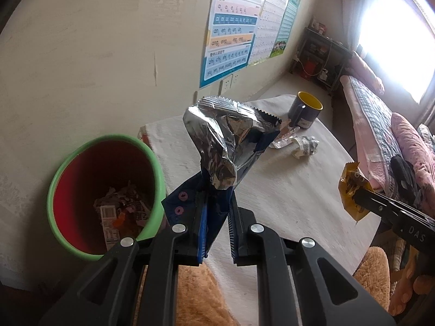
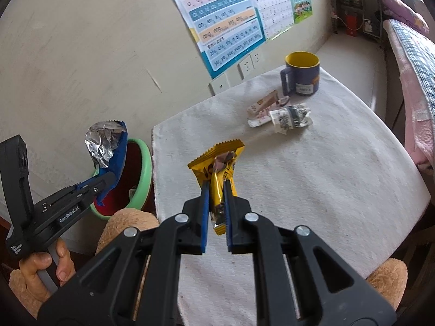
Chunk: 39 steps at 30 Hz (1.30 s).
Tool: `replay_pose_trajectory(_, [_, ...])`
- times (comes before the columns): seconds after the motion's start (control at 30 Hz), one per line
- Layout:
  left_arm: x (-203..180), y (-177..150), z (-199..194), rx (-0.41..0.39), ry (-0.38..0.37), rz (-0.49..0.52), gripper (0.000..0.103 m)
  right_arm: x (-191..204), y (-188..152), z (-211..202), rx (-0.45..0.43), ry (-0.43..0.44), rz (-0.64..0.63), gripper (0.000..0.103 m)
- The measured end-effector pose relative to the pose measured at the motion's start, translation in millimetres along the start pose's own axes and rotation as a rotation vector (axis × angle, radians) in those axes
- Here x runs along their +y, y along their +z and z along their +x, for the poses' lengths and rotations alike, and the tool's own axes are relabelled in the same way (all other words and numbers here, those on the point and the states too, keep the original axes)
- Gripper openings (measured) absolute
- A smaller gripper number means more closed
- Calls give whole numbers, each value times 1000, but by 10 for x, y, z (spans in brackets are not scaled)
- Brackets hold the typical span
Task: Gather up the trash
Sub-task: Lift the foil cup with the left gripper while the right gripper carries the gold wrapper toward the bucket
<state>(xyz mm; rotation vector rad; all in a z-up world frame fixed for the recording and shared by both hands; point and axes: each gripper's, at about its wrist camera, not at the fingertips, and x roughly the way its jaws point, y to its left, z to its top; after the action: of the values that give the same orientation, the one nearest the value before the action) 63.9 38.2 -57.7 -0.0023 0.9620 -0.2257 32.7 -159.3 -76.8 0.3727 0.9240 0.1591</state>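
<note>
L gripper (image 1: 217,212): clamped on crumpled blue, silver-lined foil bag (image 1: 223,146), held just beside red bin w/ green rim (image 1: 54,187). R gripper (image 2: 216,190): pinching yellow snack wrapper (image 2: 217,163), raised over white-clothed table (image 2: 326,190).

Left gripper (image 1: 217,206) at bottom centre is clamped on a crumpled blue and silver wrapper (image 1: 225,146), which sticks up mid-frame. Lower left there's a green bin (image 1: 58,179) with a red inside and scraps at the bottom. Right edge: the right gripper (image 1: 359,195) pinching a yellow wrapper (image 1: 349,190). Up top on the white table (image 1: 285,195), a mug (image 1: 303,111) and a couple of crumpled scraps (image 1: 301,145) just beside it.
</note>
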Motion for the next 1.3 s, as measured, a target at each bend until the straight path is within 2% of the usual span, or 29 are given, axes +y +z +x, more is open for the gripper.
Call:
replay_pose_trajectory(0.47, [261, 5, -82, -29, 34, -43, 11, 365, 50, 130, 24, 35, -64, 11])
replay_pose_trajectory(1.3, [772, -123, -96, -31, 60, -134, 11, 999, -6, 380, 87, 71, -167, 11])
